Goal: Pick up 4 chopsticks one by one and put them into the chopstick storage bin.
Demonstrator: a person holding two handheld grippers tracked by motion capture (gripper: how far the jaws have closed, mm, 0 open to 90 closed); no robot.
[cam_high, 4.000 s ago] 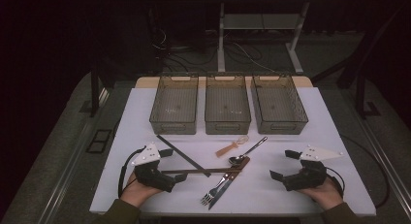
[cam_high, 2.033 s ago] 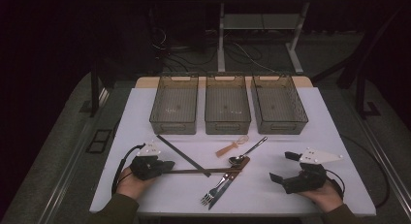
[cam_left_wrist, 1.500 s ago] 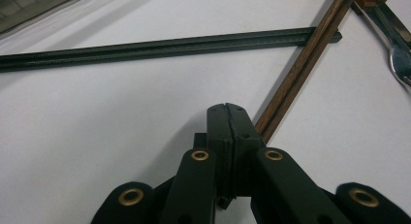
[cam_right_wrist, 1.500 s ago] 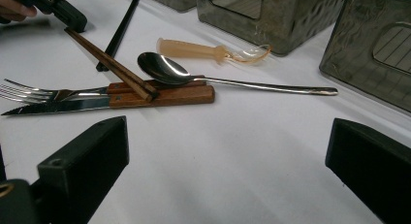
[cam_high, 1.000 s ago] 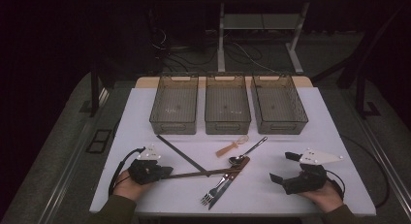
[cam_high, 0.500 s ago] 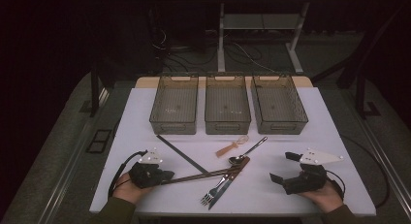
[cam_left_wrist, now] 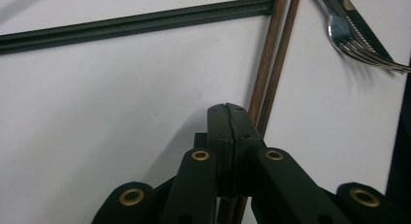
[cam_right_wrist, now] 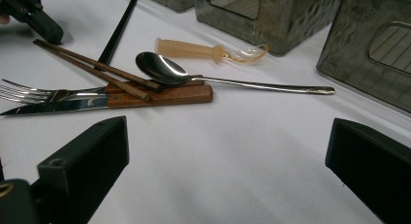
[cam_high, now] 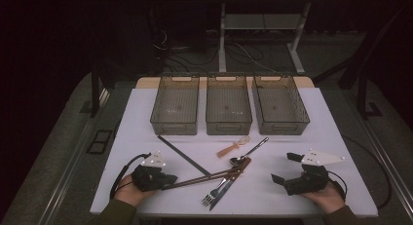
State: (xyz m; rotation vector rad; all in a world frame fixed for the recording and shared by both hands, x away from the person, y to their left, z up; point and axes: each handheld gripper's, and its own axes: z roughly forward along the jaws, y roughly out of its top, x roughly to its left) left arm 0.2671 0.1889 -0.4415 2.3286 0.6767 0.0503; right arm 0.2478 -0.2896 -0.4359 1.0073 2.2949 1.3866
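Note:
A pair of brown chopsticks lies slanted on the white table. Their far ends rest by a wooden-handled knife, a fork and a metal spoon. My left gripper sits at the chopsticks' near ends. In the left gripper view its jaws are shut, tips pressed together, and the chopsticks run under their right side. My right gripper rests at the front right with its jaws wide open and nothing between them, facing the spoon and knife.
Three empty wire-sided bins stand in a row at the back. A long black chopstick lies diagonally in front of the left bin. A small pink plastic spoon lies near the middle.
My left gripper has drawn slightly back toward the front-left edge, and the chopsticks' near ends have swung that way with it. The right gripper has stayed put.

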